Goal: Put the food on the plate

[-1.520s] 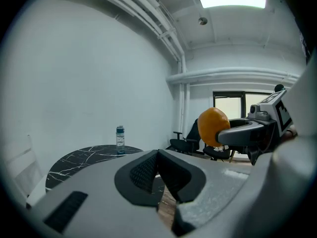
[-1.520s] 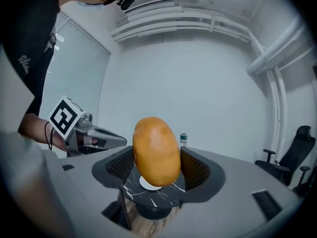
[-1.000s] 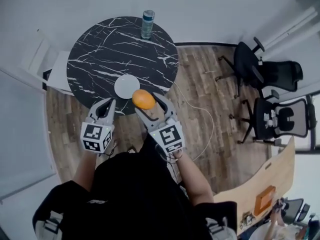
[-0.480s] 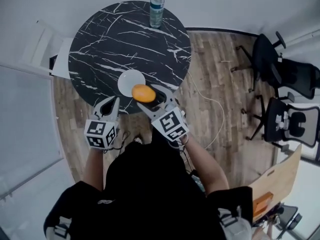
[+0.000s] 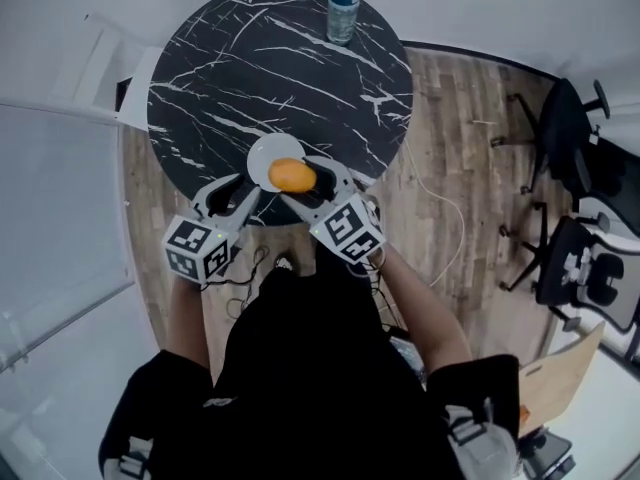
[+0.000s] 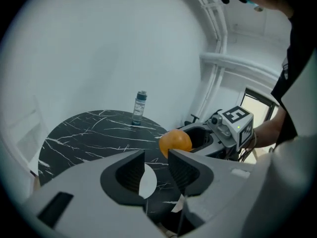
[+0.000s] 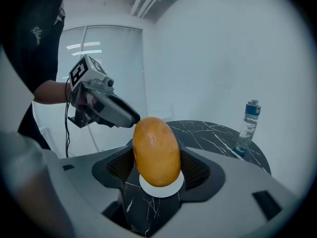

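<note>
Marble table [image 5: 230, 68] underlies right claw [image 5: 305, 181], angled down, clamping food [image 5: 291, 174] over plate [image 5: 261, 157].

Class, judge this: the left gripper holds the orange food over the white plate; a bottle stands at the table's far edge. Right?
No: the right gripper holds the orange food, as the right gripper view shows. The left gripper, jaws just opening, holds nothing. The rest is right.

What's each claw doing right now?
Left claw: open, its jaws have just been opening, nothing between them.
Right claw: closed on the orange food.
</note>
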Tool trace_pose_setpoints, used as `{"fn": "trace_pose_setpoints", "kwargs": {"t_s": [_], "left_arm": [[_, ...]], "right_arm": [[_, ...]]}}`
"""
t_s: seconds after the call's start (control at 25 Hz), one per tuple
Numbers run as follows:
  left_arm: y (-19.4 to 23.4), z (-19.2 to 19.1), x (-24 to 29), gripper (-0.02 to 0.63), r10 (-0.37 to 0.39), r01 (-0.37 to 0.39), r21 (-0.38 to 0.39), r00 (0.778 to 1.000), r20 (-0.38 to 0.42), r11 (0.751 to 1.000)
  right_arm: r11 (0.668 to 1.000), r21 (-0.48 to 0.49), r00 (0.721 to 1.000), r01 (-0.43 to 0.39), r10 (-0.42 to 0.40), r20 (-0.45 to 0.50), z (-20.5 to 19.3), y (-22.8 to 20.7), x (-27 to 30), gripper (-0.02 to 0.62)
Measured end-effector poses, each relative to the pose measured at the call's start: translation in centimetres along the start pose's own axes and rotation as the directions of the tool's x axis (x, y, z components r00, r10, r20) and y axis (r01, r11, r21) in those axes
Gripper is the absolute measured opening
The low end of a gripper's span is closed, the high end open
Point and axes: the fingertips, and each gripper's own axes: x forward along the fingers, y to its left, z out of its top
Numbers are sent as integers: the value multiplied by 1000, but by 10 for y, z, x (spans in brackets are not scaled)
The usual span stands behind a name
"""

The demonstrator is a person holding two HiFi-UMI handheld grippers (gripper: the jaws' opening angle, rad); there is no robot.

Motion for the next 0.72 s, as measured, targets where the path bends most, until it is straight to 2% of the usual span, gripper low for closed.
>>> {"fn": "trace_pose_setpoints", "kwargs": {"t_s": [0.12, 0.28, 0.36, 0.48, 0.72], "left_arm": [[6, -2, 6, 187, -19, 20, 5, 998, -54, 1000], [-2, 6, 8, 246, -85, 85, -152, 996, 7, 985], [-2, 6, 8, 278, -83, 90, -227, 996, 40, 970], [-2, 2, 14, 311, -81, 100, -342, 994, 70, 934], [0, -6, 27, 324, -60, 96, -445, 994, 95, 890]], "right_arm": [[999, -14, 999, -36, 36, -8, -6, -4, 13, 284], [994, -57, 995, -97, 96, -21, -10, 0, 29, 284], [989, -72, 992, -125, 124, -25, -10, 4, 34, 284], [982, -99, 987, -162, 161, -15, -8, 11, 38, 284], [946, -236, 974, -221, 227, -3, -5, 27, 42, 284]]}}
